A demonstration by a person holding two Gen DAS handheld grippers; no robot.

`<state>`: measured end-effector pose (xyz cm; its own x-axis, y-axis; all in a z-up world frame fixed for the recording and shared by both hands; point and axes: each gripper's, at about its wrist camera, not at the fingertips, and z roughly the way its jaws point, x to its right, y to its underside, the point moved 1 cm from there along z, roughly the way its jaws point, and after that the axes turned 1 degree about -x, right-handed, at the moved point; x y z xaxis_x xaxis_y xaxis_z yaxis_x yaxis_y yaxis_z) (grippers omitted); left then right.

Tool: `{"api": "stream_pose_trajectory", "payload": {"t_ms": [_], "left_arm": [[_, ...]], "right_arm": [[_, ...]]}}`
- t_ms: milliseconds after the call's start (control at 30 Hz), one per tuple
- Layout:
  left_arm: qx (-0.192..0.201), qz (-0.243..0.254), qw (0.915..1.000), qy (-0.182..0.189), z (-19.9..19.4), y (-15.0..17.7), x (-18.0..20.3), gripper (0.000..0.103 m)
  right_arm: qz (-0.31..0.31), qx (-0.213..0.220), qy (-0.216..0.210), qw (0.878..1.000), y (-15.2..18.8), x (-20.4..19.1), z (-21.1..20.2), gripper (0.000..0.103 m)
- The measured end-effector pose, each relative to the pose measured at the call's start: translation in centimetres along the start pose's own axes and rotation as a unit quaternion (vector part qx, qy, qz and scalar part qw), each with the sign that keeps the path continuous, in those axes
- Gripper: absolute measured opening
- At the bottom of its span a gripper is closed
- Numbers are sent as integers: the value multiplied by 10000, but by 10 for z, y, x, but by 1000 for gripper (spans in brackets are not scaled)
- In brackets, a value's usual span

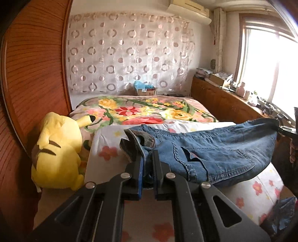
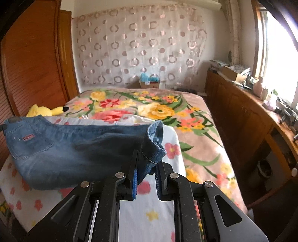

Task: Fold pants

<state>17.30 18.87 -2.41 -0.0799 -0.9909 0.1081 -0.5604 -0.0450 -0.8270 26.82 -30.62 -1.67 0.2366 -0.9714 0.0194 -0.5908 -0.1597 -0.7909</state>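
Jeans (image 1: 214, 149), blue denim, stretched across the near end of the bed (image 2: 195, 115), over a white sheet with pink and yellow flowers (image 2: 149, 208); most of the denim looks lifted off it, middle sagging toward the sheet. Left gripper (image 1: 147, 158) clamped shut on the waistband end, dark inner band folded over just above its fingers. Right gripper (image 2: 147, 167) closed on the hem end of the legs, cuff bunched between the blue pads. In the right wrist view a small red tab label sits on the back pocket (image 2: 28, 137), white lettering too small to read. Seam stitching and a pocket opening show in the left wrist view.

Beyond the sheet, a floral blanket (image 1: 145, 109) covers the far part of the bed: red, yellow, pink blooms with green leaves. Yellow plush toy (image 1: 55, 149) lies at the bed's left edge, against the wooden louvred wardrobe (image 1: 33, 74). Sheer curtain with ring pattern (image 1: 130, 52) hangs on the far wall; a cardboard box (image 1: 146, 91) sits at the bed's far edge below it, print unreadable. Wooden cabinet (image 2: 242, 111) runs along the right side under a bright window (image 1: 270, 65), cluttered on top. Air conditioner (image 1: 188, 7) at upper wall.
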Motion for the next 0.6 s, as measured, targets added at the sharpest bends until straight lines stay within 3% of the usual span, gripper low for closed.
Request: {"api": "stream_pose_trajectory", "payload": {"t_ms": [333,600], "left_arm": [[-53,164,9995,262,-57,39,20,6],[-630,216,9976,164,-50,89,34,11]], "right_arm": [[36,-26,77,10000,58,5,-74,12],[509,-406,-150,9978,114,9,-64,13]]}}
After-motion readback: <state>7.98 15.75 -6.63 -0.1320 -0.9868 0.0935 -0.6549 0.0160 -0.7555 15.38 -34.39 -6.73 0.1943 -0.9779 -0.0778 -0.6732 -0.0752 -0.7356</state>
